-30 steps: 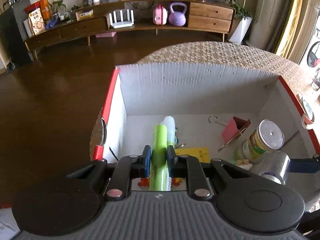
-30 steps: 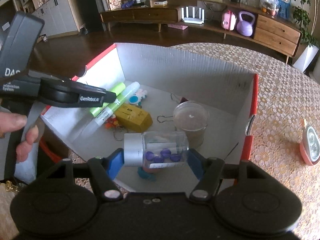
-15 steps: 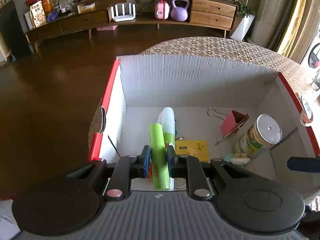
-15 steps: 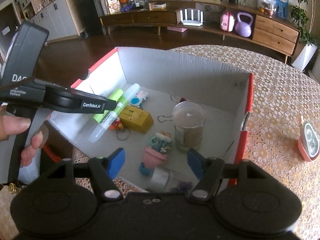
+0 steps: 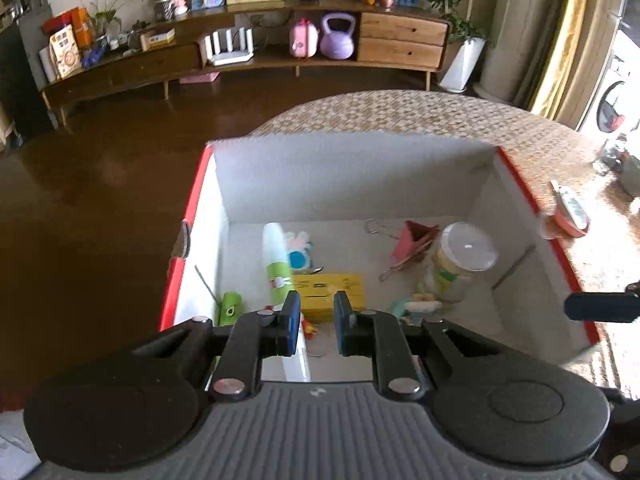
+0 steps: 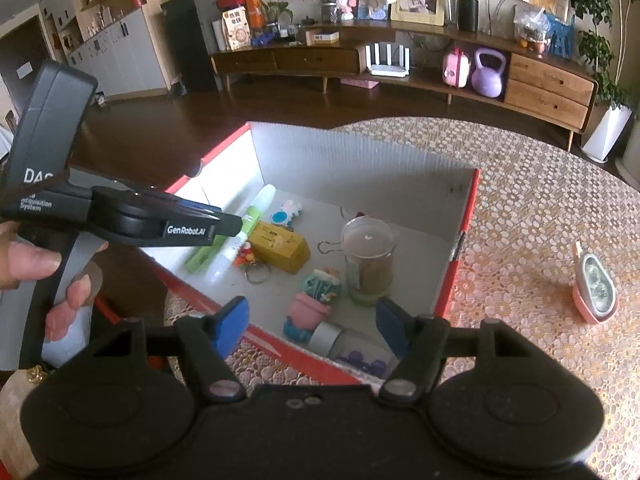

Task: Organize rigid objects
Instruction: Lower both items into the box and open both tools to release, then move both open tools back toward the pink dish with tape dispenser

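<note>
A white cardboard box with red rims (image 5: 352, 168) (image 6: 466, 236) sits on the table. Inside lie a green tube (image 5: 229, 306) (image 6: 202, 256), a white-and-green tube (image 5: 276, 256) (image 6: 244, 232), a yellow box (image 5: 330, 290) (image 6: 282, 246), a pink binder clip (image 5: 412, 238), a lidded clear jar (image 5: 460, 260) (image 6: 368, 260), a pink-and-teal toy (image 6: 312, 308) and a small silver-capped jar with purple pieces (image 6: 352, 350). My left gripper (image 5: 314, 326) is open and empty above the box's near left part. My right gripper (image 6: 312, 326) is open and empty above the near rim.
A pink-rimmed timer (image 6: 594, 292) (image 5: 566, 214) lies on the lace tablecloth (image 6: 540, 208) right of the box. The table's left edge drops to a dark wood floor (image 5: 100, 184). A long sideboard (image 6: 400, 64) stands at the far wall.
My left gripper has opened and let the green tube drop into the box beside the white one. My right gripper released the small jar into the box's near corner and drew back.
</note>
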Motion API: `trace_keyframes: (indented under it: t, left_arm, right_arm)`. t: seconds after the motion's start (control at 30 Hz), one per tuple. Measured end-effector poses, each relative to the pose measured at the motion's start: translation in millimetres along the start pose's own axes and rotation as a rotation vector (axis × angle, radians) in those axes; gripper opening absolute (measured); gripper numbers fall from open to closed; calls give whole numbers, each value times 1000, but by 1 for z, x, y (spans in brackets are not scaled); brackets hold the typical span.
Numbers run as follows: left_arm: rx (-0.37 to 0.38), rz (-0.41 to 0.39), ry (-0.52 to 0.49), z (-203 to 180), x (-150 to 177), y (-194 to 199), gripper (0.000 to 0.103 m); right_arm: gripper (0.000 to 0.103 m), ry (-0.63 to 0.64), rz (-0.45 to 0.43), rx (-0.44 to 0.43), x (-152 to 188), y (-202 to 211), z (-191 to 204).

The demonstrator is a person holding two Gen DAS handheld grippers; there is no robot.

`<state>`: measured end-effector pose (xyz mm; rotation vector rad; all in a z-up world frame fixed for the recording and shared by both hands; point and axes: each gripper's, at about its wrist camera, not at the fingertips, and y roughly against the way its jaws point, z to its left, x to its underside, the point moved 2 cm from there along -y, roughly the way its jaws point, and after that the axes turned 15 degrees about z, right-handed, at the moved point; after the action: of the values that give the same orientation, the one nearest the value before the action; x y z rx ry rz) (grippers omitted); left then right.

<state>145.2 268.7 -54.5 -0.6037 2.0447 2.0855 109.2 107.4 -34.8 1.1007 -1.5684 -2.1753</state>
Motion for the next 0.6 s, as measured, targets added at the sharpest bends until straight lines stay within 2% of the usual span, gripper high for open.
trace_keyframes:
  t: [0.27, 0.6]
  left_arm:
    - [60, -49, -47, -34, 6, 33, 17]
    - [112, -78, -95, -79, 16, 52, 17]
  right_arm:
    - [73, 13, -53, -26, 15, 32, -4]
    - [76, -1, -117, -23, 45, 68, -29]
